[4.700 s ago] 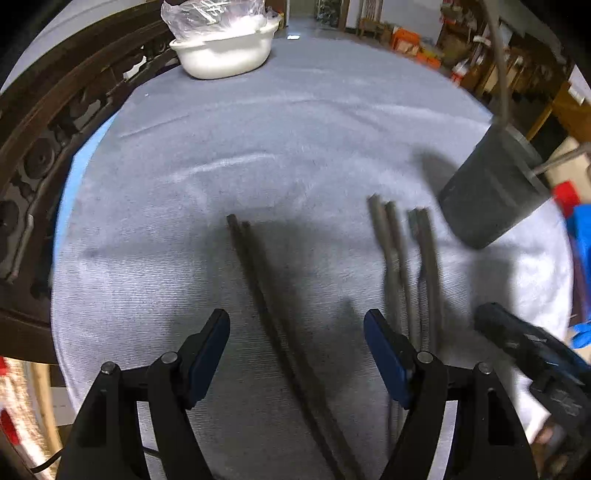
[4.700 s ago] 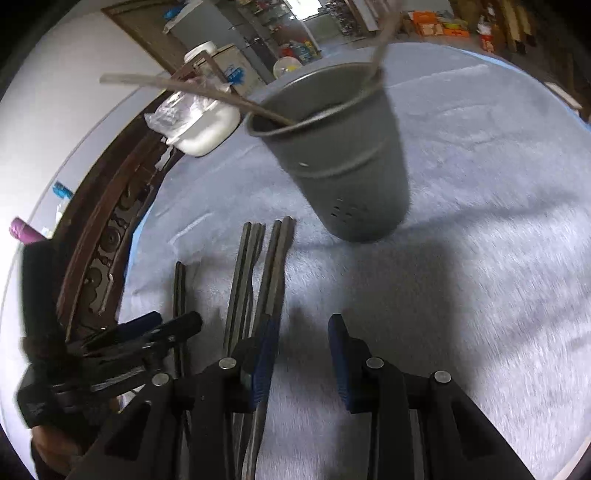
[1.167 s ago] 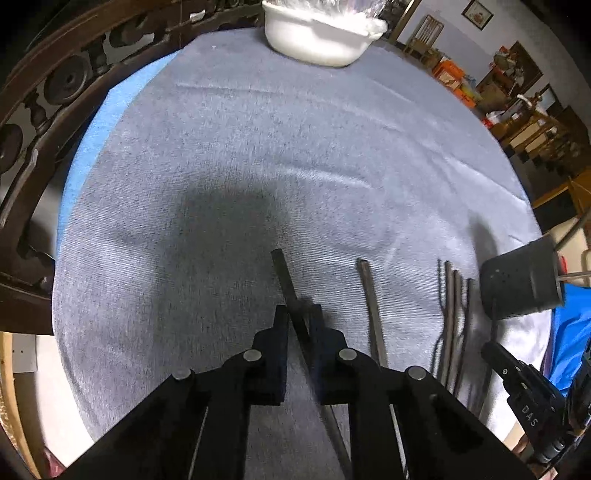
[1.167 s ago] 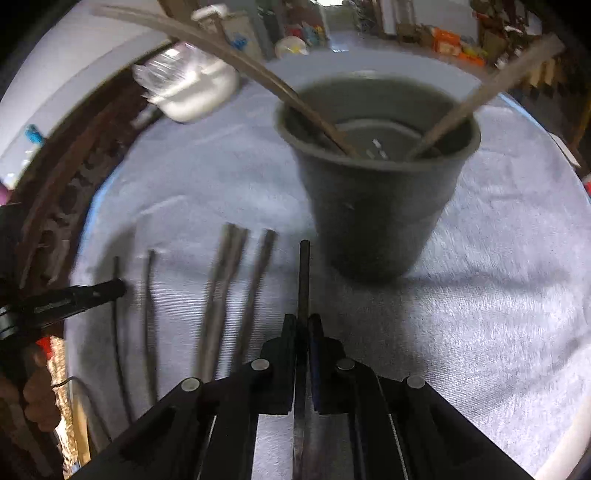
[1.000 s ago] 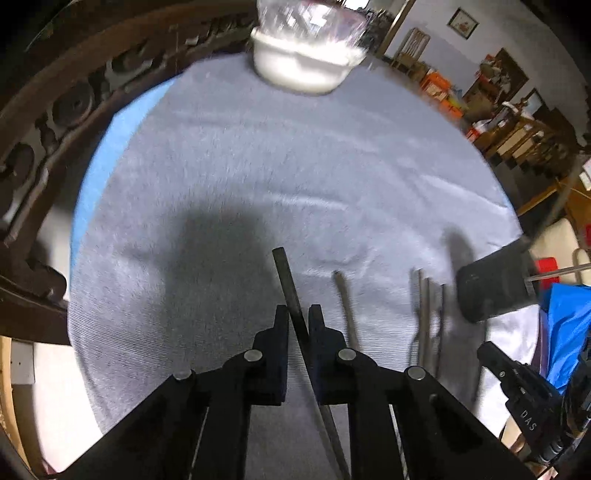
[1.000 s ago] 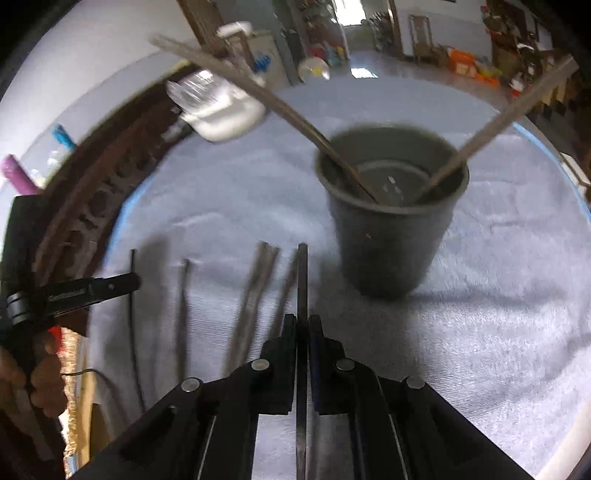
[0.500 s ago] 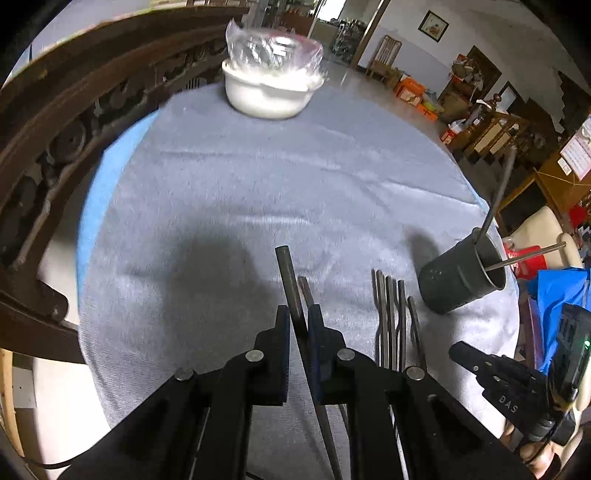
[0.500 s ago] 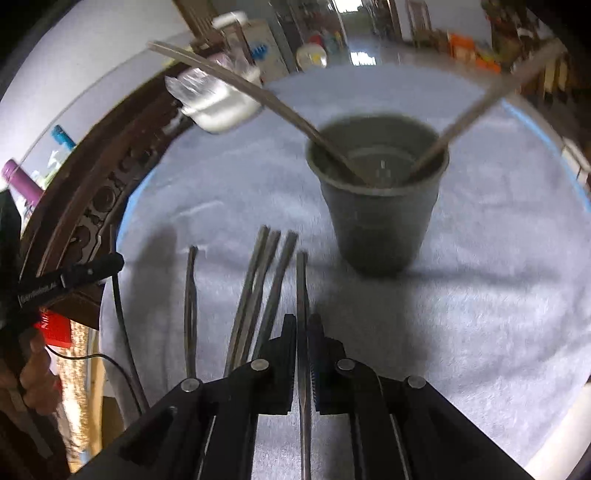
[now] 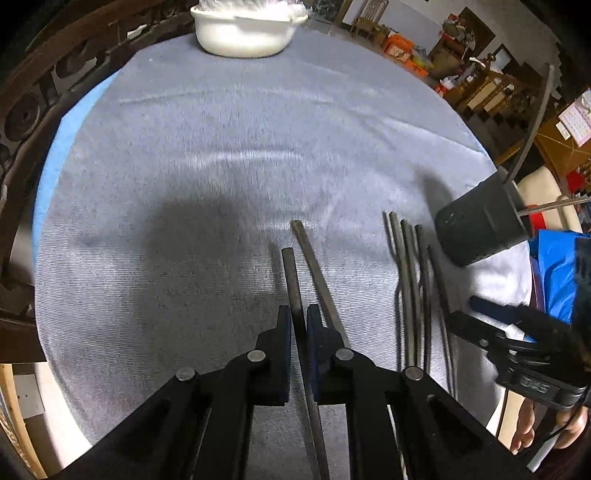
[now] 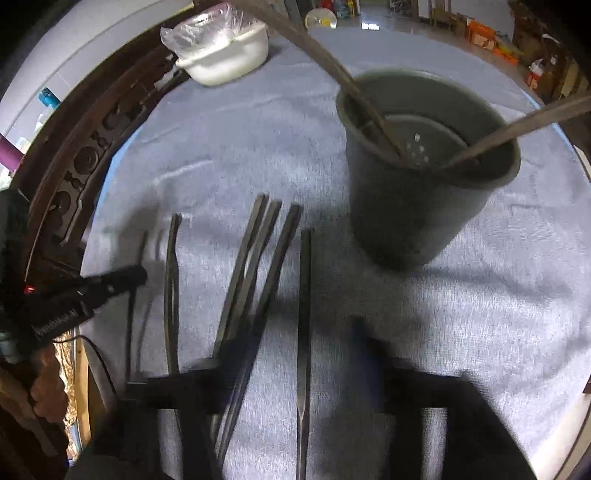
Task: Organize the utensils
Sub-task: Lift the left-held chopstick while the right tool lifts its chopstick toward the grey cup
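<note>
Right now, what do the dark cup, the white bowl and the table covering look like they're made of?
Dark cup: probably matte grey plastic; dull surface, small drain holes in the base.
White bowl: glossy white, ceramic or plastic, cannot tell; thin clear plastic film crinkles over it.
Table covering: grey-blue woven cloth; fine ribbed texture, soft creases.

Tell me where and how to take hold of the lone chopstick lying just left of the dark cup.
Grip the chopstick at mid-shaft, coming straight down from above with the jaws across its width. It lies flat on the cloth, and its far tip sits close to the cup; the middle has free cloth on both sides.
</note>
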Tool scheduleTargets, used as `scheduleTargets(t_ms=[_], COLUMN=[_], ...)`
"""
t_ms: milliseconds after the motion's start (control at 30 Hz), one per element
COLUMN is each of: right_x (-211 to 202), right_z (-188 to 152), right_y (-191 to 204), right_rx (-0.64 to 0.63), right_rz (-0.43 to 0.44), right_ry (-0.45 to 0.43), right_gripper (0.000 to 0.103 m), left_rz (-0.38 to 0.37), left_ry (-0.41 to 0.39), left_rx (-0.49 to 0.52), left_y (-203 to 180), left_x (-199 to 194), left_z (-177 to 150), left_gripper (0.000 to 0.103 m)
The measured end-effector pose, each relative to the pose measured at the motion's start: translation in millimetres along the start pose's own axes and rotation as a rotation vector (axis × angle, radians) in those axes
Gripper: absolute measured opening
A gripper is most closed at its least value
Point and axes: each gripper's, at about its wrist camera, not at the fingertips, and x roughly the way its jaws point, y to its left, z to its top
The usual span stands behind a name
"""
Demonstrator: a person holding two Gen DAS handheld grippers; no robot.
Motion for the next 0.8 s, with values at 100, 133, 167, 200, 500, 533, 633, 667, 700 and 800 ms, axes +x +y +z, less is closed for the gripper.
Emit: scheduleTargets(t_ms=[100,133,167,200,500,533,633,667,700,800], right_x=[4,6,10,11,36,38,41,41,41,37], right_z=[7,9,10,11,21,22,28,30,31,28], right_y=[3,4,5,6,15,17,19,19,19,15], right_rx=[-0.011,-0.022,-0.037,-0.041,-0.084,-0.097,-0.105,-0.113,-0.120,-0.130], right_rz=[-0.023,-0.039,-0.059,-0.067,-0.129,-0.159,-0.171,-0.172,-0.174,-0.152], right_ry=[-0.019,-0.012,0.002,0.011,0.121,0.137,0.172,0.182,0.182,0.162], right_gripper=[0.051,0.039,0.032,0.032,0.021,0.019,0.016,0.012,0.009,0.007], left_rz=[-0.003,-0.001,0.002,0.002,0.009,0.008,0.007,0.006,0.004,-0.001], left_ry=[0.007,0.007,0.008,0.011,0.035,0.035,0.021,0.016,0.010,-0.024], left_rx=[-0.002,0.000,0.003,0.006,0.019,0.020,0.028,0.029,0.030,0.034], left_y=[4,5,6,6,10,10,8,7,6,5], left_x=[2,2,2,3,6,5,-1,-3,-6,-18], left_z=[3,4,5,5,6,6,5,8,8,7], left_gripper=[0.009,0.009,0.009,0.009,0.009,0.009,0.009,0.009,0.009,0.009])
